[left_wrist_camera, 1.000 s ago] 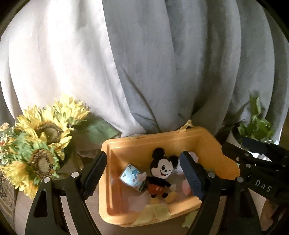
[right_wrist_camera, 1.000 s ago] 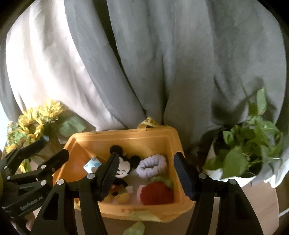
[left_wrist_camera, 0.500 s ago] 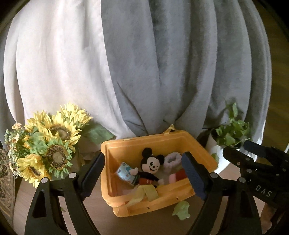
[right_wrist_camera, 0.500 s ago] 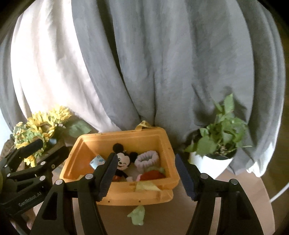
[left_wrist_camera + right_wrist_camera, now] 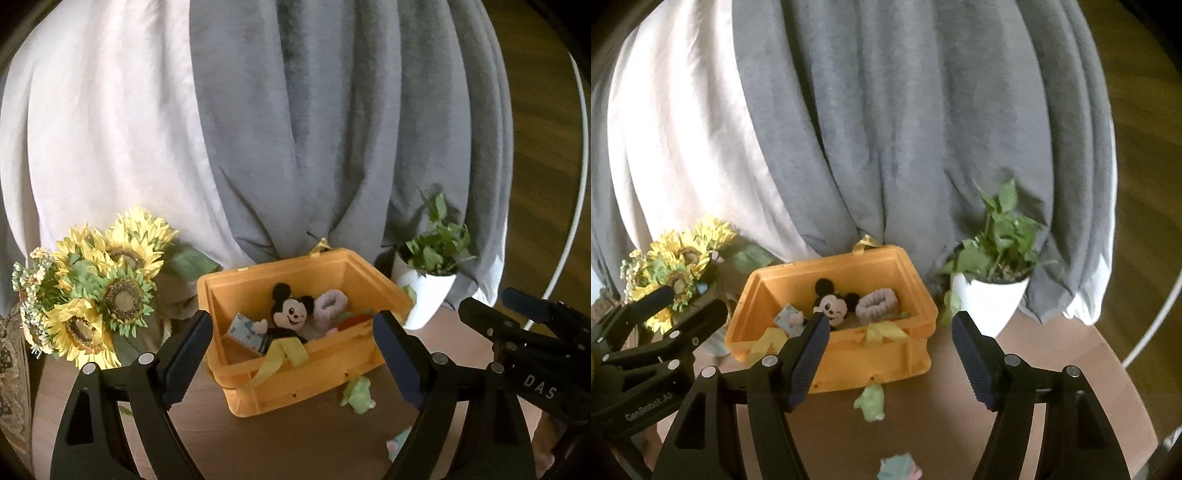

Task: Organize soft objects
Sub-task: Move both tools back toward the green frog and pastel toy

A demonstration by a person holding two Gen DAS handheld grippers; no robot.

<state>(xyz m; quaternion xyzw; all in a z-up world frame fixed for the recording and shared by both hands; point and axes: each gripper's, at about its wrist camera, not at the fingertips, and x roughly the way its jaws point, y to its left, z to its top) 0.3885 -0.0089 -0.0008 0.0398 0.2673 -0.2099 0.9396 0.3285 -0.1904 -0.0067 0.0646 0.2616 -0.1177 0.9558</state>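
An orange bin [image 5: 295, 384] [image 5: 871, 360] stands on the brown table. It holds a Mickey Mouse plush [image 5: 290, 314] [image 5: 831, 304], a lilac scrunchie [image 5: 330, 304] [image 5: 877, 301], a small printed packet [image 5: 245, 332] [image 5: 788, 317] and a red soft piece [image 5: 354, 321]. Yellow cloth [image 5: 282, 356] [image 5: 882, 332] hangs over its front rim. A small green soft toy [image 5: 358, 395] [image 5: 871, 404] lies on the table before the bin. A pastel soft item [image 5: 899, 467] [image 5: 397, 443] lies nearer. My left gripper [image 5: 293, 360] and right gripper [image 5: 890, 356] are both open, empty, and back from the bin.
A sunflower bouquet [image 5: 96, 295] [image 5: 677, 266] stands left of the bin. A potted green plant in a white pot [image 5: 428, 288] [image 5: 988, 295] stands right of it. Grey and white curtains [image 5: 295, 129] hang behind. The round table edge [image 5: 1134, 402] curves at the right.
Both grippers have pulled back and up from the bin. It now looks smaller, and the green toy and pastel item on the table have come into view.
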